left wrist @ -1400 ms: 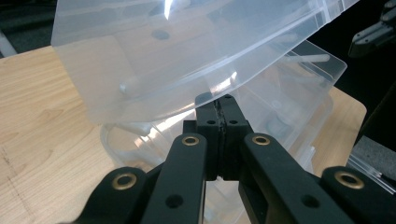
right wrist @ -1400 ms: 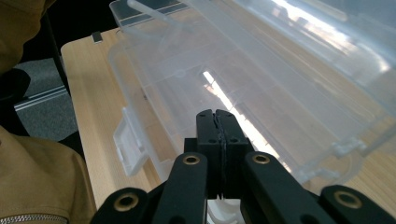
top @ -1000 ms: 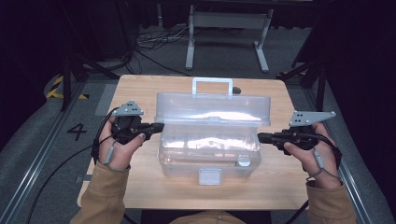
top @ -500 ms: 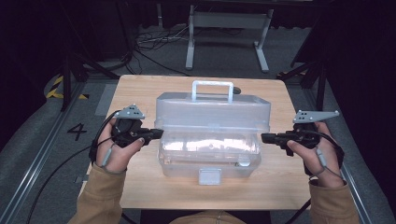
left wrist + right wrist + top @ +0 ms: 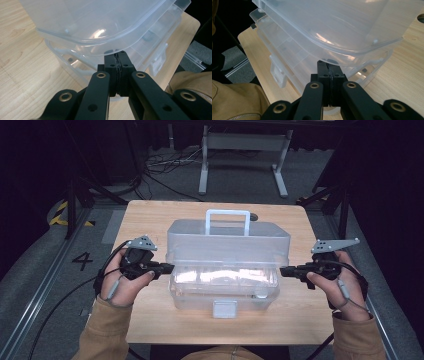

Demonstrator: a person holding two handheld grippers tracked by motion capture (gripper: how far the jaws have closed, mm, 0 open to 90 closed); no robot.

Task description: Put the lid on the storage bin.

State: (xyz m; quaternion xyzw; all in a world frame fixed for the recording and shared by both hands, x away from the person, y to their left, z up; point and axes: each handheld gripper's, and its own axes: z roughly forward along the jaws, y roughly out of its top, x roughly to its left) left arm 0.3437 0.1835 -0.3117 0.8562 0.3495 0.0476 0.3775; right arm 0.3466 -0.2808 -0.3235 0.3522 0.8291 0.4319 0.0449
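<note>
Clear plastic box (image 5: 227, 265), lid raised, on worktop (image 5: 150, 220). Your left gripper (image 5: 169, 268), right gripper (image 5: 284, 271): fingers clenched, flanking box ends.

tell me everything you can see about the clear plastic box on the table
The clear plastic box is a translucent storage case with a white carry handle standing up on its lid and a latch tab on the front facing the person. It sits mid-table, with the lid's front edge raised off the base. Dividers show faintly inside. The left hand-held gripper and right hand-held gripper, jaws shut, press their tips in under the lid's rim at either end.
</note>
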